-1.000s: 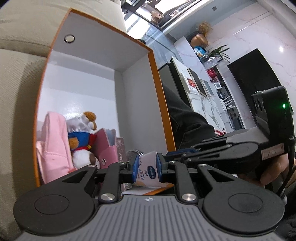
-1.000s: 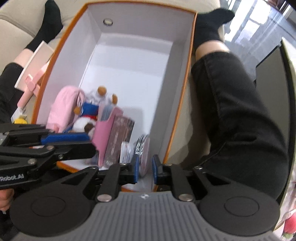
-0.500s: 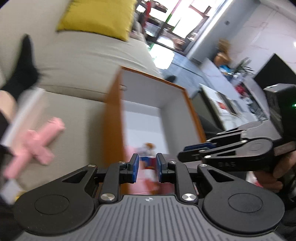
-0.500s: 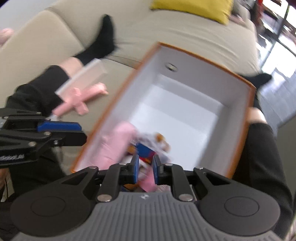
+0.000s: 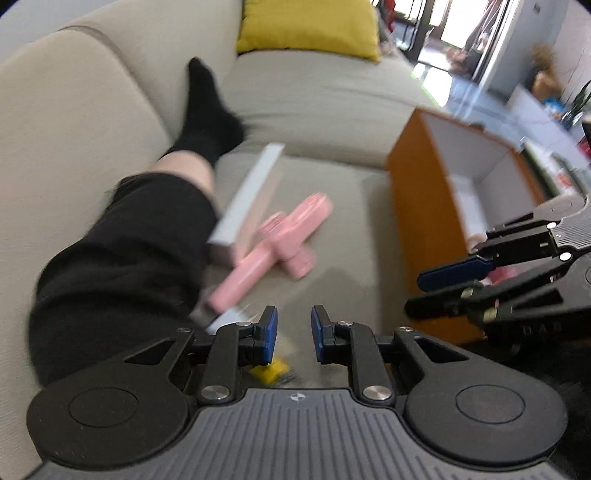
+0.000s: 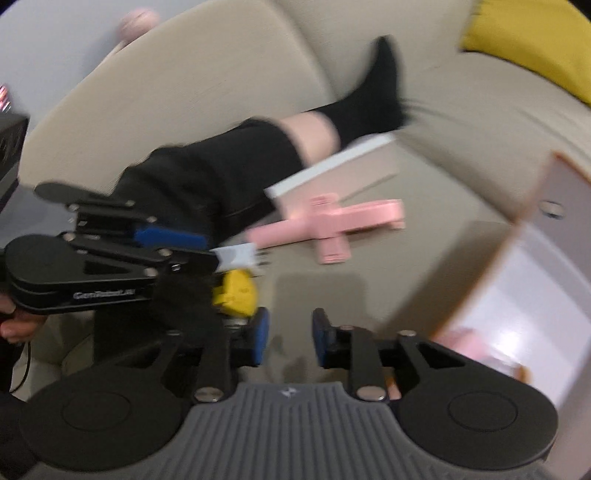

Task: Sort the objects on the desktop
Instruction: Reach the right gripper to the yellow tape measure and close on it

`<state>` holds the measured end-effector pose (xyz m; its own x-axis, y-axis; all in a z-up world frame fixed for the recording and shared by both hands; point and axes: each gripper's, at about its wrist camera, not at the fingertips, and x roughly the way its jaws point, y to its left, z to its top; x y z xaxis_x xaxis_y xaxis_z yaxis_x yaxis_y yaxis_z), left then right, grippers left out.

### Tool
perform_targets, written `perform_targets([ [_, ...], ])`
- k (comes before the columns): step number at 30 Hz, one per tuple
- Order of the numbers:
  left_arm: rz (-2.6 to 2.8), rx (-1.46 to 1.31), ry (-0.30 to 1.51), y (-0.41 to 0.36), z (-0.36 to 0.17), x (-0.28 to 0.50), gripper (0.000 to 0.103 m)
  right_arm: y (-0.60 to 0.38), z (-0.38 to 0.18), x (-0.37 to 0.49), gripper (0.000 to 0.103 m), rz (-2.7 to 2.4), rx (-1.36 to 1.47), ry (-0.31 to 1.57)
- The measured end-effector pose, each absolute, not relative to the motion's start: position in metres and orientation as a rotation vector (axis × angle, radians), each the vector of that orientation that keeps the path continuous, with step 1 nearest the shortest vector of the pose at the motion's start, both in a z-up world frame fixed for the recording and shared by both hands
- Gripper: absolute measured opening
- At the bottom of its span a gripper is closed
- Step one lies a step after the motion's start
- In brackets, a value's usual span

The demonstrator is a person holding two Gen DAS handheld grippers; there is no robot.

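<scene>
A pink cross-shaped gadget (image 5: pixel 275 243) lies on the beige sofa seat beside a flat white box (image 5: pixel 251 199); both show in the right wrist view, gadget (image 6: pixel 332 225) and box (image 6: pixel 332 173). A small yellow object (image 6: pixel 236 291) and a white item (image 6: pixel 236 256) lie near my left gripper. The orange storage box (image 5: pixel 417 206) with a white inside stands to the right (image 6: pixel 517 258). My left gripper (image 5: pixel 290 338) is open and empty, above the seat. My right gripper (image 6: pixel 288 336) is open and empty.
A person's leg in black trousers and a black sock (image 5: pixel 207 114) lies along the sofa on the left. A yellow cushion (image 5: pixel 310 26) rests at the sofa back. The other gripper (image 5: pixel 517 273) crosses in front of the box.
Both grippers have swung left, away from inside the orange box and over the sofa seat. The left gripper no longer holds the white packet it gripped a second ago.
</scene>
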<state>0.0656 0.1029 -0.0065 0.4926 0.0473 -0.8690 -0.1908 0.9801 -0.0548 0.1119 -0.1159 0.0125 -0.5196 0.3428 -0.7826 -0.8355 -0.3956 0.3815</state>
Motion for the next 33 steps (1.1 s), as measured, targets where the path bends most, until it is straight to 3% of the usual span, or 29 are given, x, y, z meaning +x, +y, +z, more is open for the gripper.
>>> perform_targets([
  [9,0.167,-0.073,1.094,0.111,-0.02,0.044,0.021,-0.101,-0.027,0.04,0.037,2.163,-0.937,0.98],
  [24,0.143,-0.112,1.102,0.122,-0.024,0.044,0.02,-0.086,-0.046,0.01,0.039,2.205,-1.004,0.94],
  [27,0.143,-0.114,1.102,0.123,-0.023,0.044,0.02,-0.084,-0.047,0.012,0.037,2.202,-1.002,0.954],
  [29,0.14,-0.115,1.102,0.123,-0.021,0.043,0.02,-0.082,-0.046,0.015,0.029,2.191,-1.004,0.984],
  [33,0.13,-0.094,1.1,0.121,-0.021,0.041,0.02,-0.079,-0.046,0.019,0.03,2.16,-0.999,1.0],
])
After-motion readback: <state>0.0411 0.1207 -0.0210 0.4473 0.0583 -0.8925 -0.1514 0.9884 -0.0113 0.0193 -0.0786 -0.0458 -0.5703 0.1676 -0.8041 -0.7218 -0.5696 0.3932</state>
